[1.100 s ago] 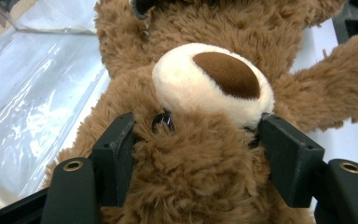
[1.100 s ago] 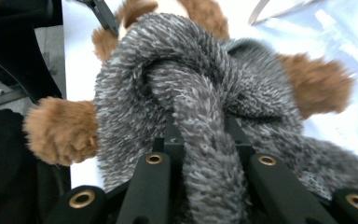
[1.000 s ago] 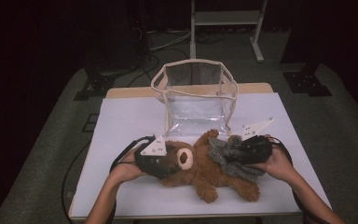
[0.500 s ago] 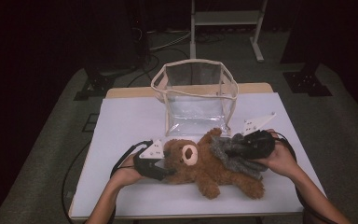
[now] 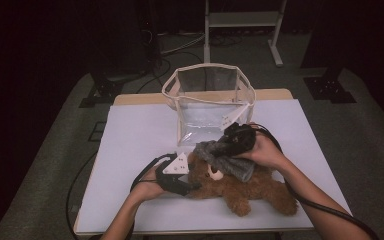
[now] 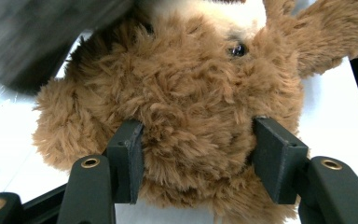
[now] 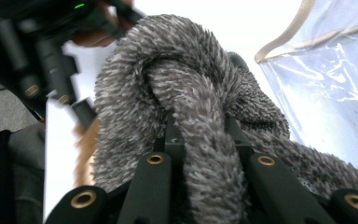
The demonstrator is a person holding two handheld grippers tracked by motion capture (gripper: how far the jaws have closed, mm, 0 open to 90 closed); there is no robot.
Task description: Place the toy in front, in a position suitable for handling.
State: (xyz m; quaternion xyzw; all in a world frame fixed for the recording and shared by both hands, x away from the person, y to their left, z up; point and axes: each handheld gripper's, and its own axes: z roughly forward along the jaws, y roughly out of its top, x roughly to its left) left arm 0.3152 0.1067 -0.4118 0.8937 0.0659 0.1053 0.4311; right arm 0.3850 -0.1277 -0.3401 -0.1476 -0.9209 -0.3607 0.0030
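Observation:
A brown teddy bear (image 5: 260, 189) lies on its back on the white table (image 5: 135, 135), head to the left. My left gripper (image 5: 189, 182) has just been closing on the bear's head (image 6: 196, 107), and both pads (image 6: 129, 161) press into the fur. My right gripper (image 5: 219, 146) is shut on a grey fuzzy cloth (image 5: 227, 160), held over the bear's head and chest. In the right gripper view the grey cloth (image 7: 186, 88) bulges between the jaws of the right gripper (image 7: 203, 140).
A clear plastic bag (image 5: 207, 107) with a beige rim stands open behind the bear, also at the right as the clear bag (image 7: 335, 70). Black cables trail from both grippers across the table. A white metal stand (image 5: 242, 20) is on the floor beyond.
The right gripper has carried the grey cloth left and slightly up, from the bear's belly to over its head. The left gripper has sunk a little and closed on the bear's head.

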